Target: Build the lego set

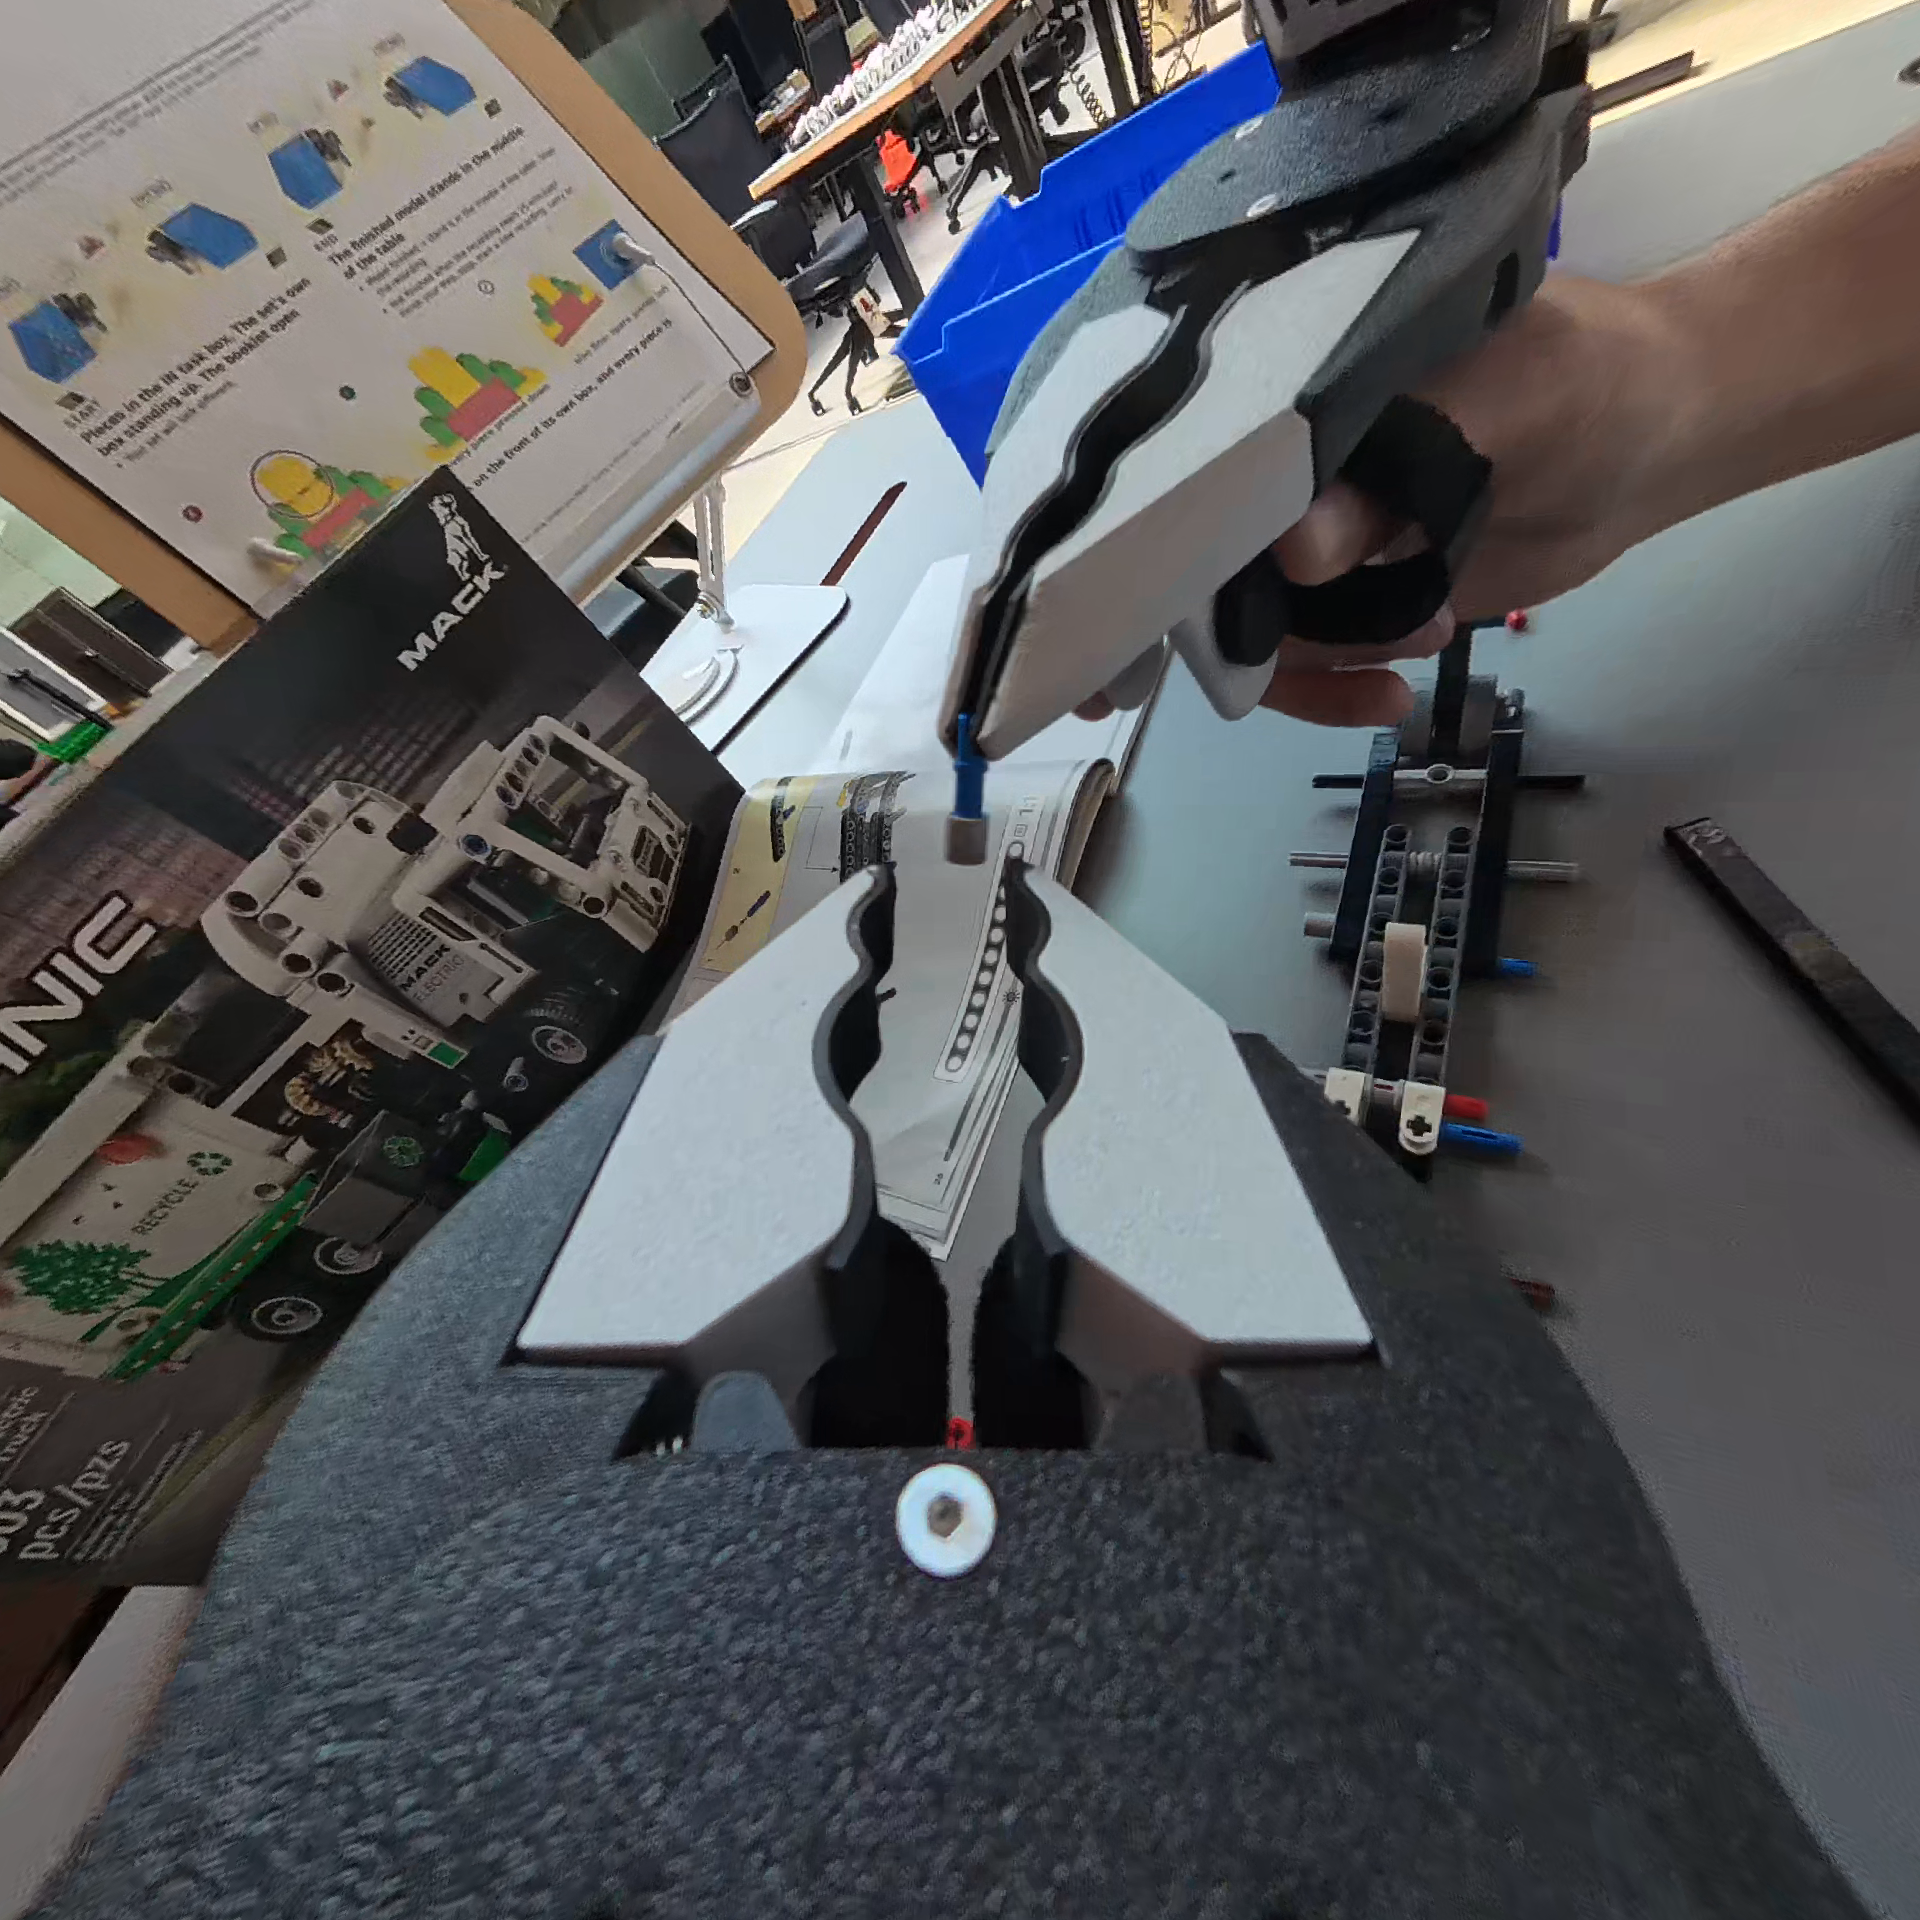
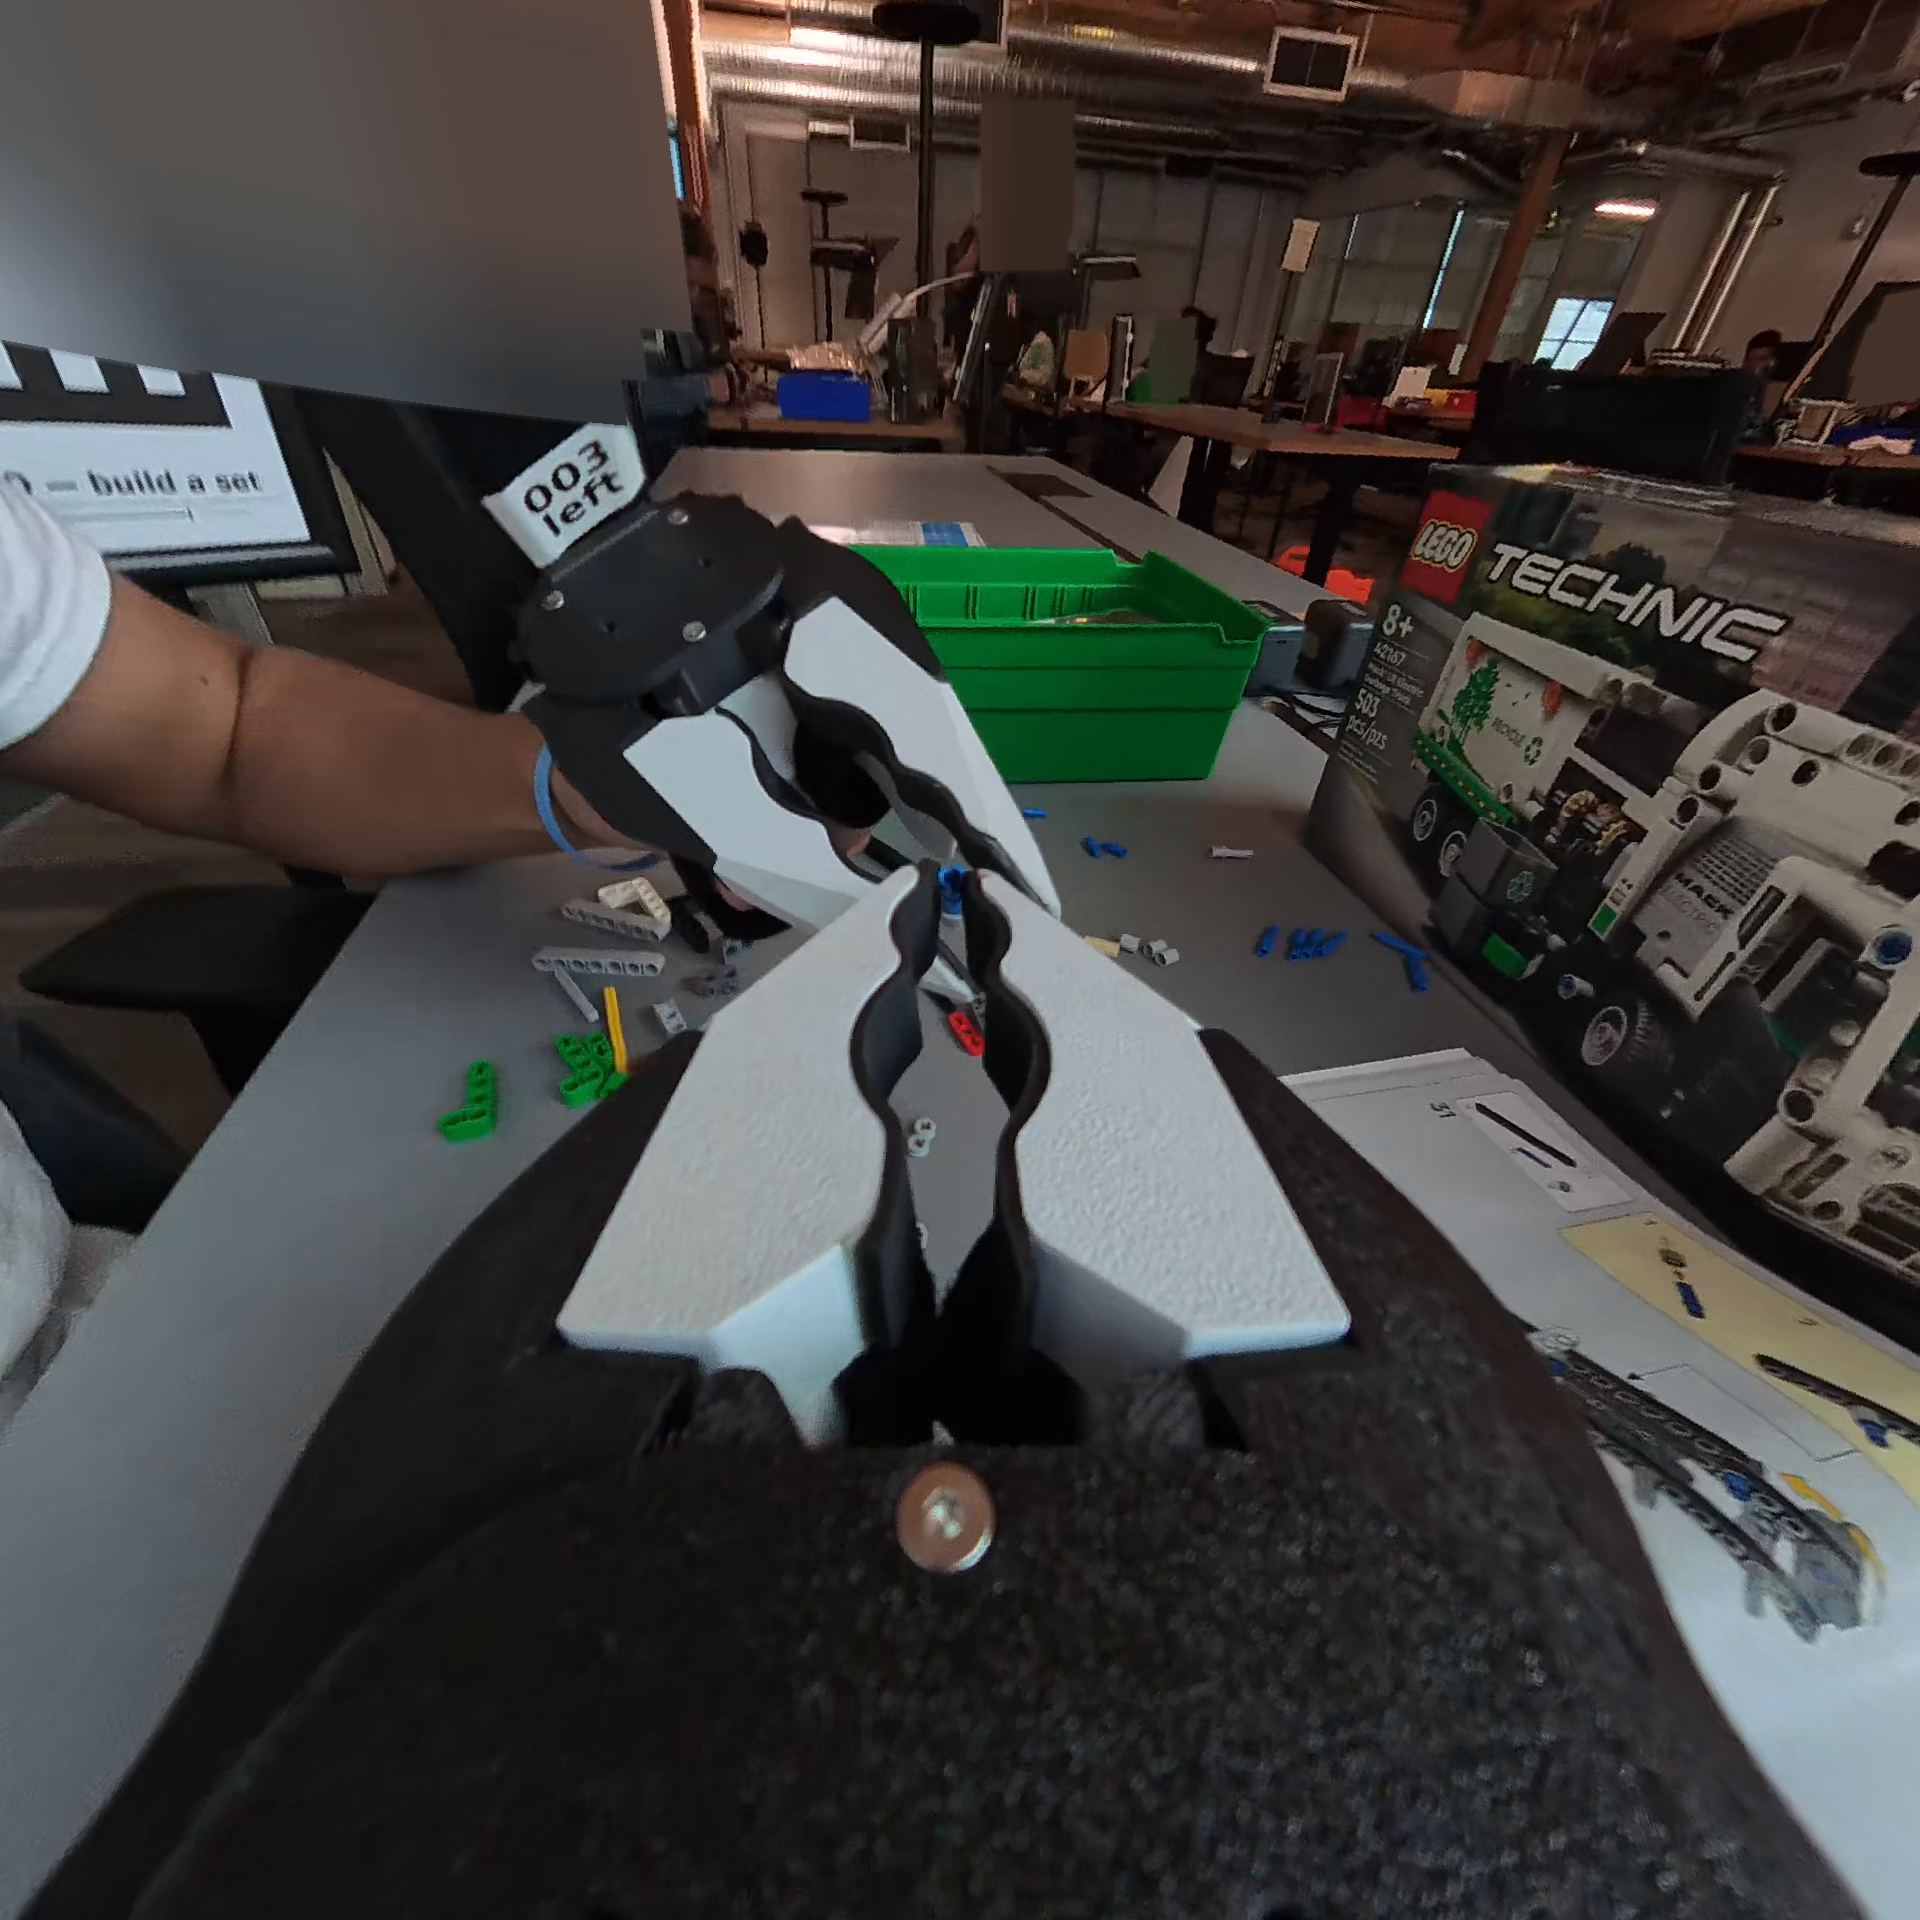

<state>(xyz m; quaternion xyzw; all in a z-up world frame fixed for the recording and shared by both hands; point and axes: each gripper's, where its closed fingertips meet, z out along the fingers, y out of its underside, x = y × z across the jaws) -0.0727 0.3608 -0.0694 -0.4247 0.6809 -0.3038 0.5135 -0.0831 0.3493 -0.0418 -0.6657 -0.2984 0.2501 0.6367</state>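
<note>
grey worktable (image 2: 312,1195) in an open workshop, other benches and shelving behind. i read both wrist feeds remotely.

right gripper (image 1: 961,740): its two pads are pressed together on the upper end of a blue pin (image 1: 966,784), which hangs nearly upright below the tips. a small grey bush (image 1: 968,840) sits on the pin's lower end. my guess is the pin is gripped high so that its lower end and the bush stay exposed.

left gripper (image 1: 951,883): fingers part-way apart, nothing between them. the tips sit just under and to either side of the bush, apart from it as far as i can tell. through the gap i see only the open instruction booklet (image 1: 935,1039) lying on the table.

set box (image 1: 343,987) stands upright beside the booklet, presumably propped as a picture reference. part-built dark frame (image 1: 1423,935) lies on the table to the right, well apart from both grippers. loose blue pins (image 2: 1299,942), grey beams (image 2: 603,961) and green pieces (image 2: 582,1070) lie scattered on the table; green bin (image 2: 1070,665) and blue bin (image 1: 1039,281) farther back.

hard to make out:
- in the right wrist feed only a sliver of blue shows between the pads; the bush is hidden by the fingertips.
- how far the bush is seated on the pin: cannot tell.
- contents of both bins not visible.
- frame's far end is behind the hand (image 1: 1558,436).
</note>
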